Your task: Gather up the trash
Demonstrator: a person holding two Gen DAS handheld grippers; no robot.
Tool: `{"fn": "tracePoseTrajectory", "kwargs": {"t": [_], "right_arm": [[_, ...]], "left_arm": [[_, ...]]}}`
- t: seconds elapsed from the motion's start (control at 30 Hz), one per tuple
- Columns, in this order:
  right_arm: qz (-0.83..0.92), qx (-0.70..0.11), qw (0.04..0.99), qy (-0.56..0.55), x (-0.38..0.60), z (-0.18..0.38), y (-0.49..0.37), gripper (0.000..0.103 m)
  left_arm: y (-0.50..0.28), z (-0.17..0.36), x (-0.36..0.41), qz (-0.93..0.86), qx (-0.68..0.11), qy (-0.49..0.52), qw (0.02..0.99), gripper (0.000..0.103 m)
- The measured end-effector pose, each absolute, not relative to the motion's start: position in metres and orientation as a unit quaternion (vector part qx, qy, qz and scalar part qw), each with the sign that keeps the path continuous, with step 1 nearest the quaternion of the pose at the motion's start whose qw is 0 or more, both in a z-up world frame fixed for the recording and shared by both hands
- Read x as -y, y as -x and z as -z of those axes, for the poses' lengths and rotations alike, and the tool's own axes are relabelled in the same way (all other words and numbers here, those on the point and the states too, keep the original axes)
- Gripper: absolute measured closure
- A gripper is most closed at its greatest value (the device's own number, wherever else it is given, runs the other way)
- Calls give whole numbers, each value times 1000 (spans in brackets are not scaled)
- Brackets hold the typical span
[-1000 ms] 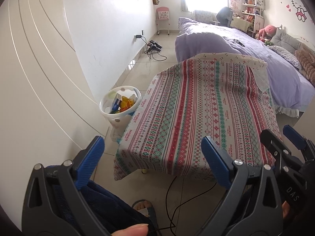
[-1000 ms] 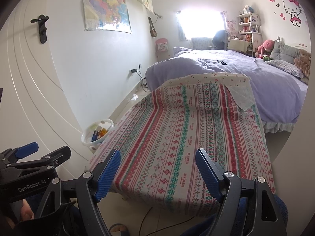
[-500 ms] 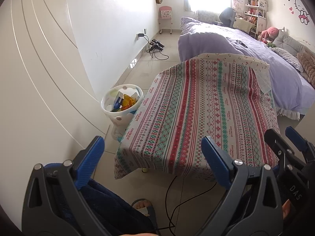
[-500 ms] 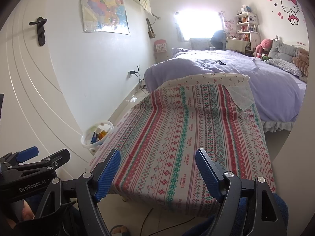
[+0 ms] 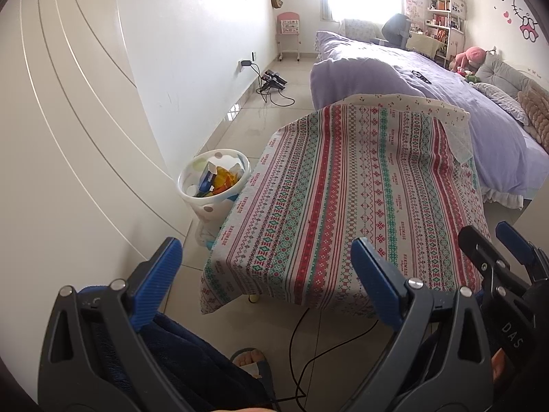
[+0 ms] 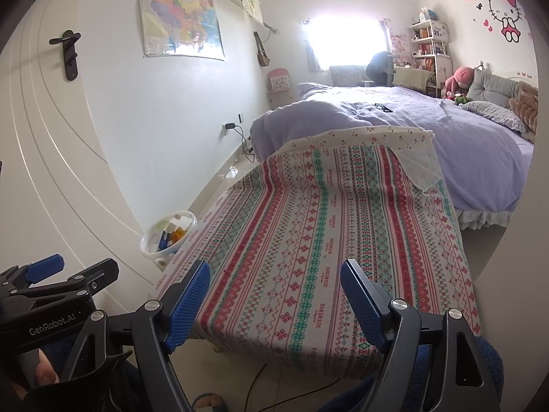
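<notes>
A white polka-dot waste bin [image 5: 213, 185] stands on the floor left of the table and holds colourful wrappers and a blue box; it also shows in the right wrist view [image 6: 168, 238]. The table [image 5: 346, 199] wears a red and green patterned cloth with nothing lying on it. My left gripper [image 5: 266, 267] is open and empty, held before the table's near edge. My right gripper [image 6: 274, 292] is open and empty over the near end of the table [image 6: 326, 240]. Each gripper shows at the edge of the other's view.
A purple bed [image 5: 429, 96] lies beyond the table. A white door [image 6: 51, 137] and wall run along the left. A black cable [image 5: 302, 343] trails on the tiled floor under the table's near edge, by my slippered foot [image 5: 252, 360]. A charger and cords [image 5: 272, 82] lie by the wall.
Both views have shifted only slightly; the left camera has tilted a little so the bin sits lower in view. Both grippers stay open and empty.
</notes>
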State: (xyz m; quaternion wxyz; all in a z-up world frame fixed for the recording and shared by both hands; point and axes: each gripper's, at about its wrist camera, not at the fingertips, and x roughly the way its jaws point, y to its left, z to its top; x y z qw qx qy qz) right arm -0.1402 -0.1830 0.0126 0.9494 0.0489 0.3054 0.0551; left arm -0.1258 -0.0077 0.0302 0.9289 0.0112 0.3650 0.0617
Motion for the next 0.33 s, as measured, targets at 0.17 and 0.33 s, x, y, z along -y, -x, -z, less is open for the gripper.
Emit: {"fn": "tracePoseTrajectory", "kwargs": {"t": [0.17, 0.33], "right_arm": [[-55, -305, 949, -49, 183, -13, 140, 23], [-54, -305, 949, -50, 183, -12, 141, 23]], "left_arm": [[125, -30, 7, -62, -365, -9, 929, 5], [125, -31, 6, -65, -365, -7, 929, 5]]}}
